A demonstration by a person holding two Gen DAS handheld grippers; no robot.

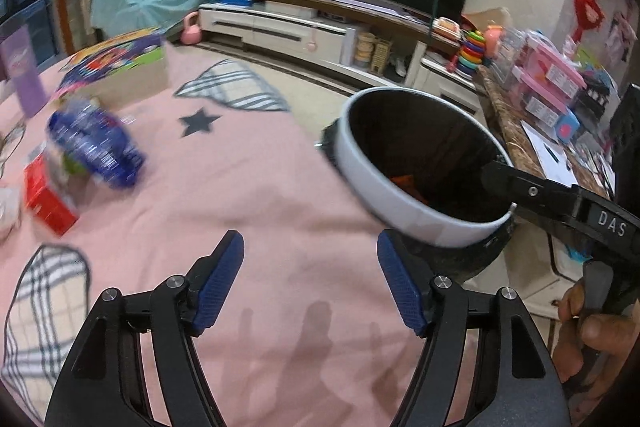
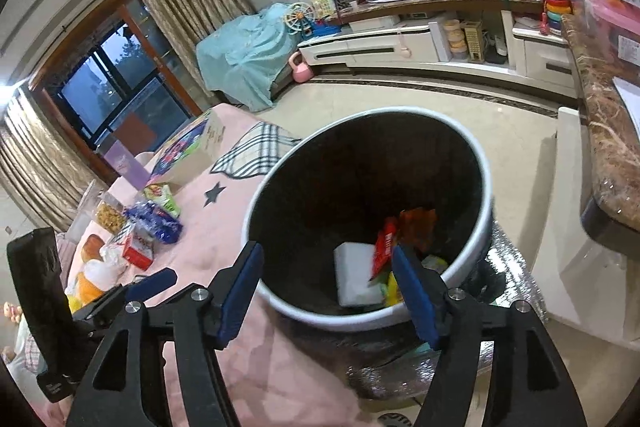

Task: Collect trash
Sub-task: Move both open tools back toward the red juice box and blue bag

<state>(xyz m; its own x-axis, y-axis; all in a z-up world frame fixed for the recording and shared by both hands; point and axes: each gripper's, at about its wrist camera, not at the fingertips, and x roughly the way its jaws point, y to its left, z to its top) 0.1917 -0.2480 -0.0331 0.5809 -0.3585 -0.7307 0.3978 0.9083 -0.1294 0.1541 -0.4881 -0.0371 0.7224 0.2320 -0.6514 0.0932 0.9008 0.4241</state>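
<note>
Between the blue pads of the right gripper, nothing is held; its jaws are spread over the open mouth of the trash bin, where a white block and a red wrapper are already seen. The left gripper is likewise spread and empty above the pink tablecloth. Farther out on the cloth, a blue crinkled wrapper is found beside a small red carton, with more packets nearby. The wrapper is judged light, soft and slippery, so it is best pinched across a bunched fold; the carton is judged stiffer, to be taken across its narrow sides.
</note>
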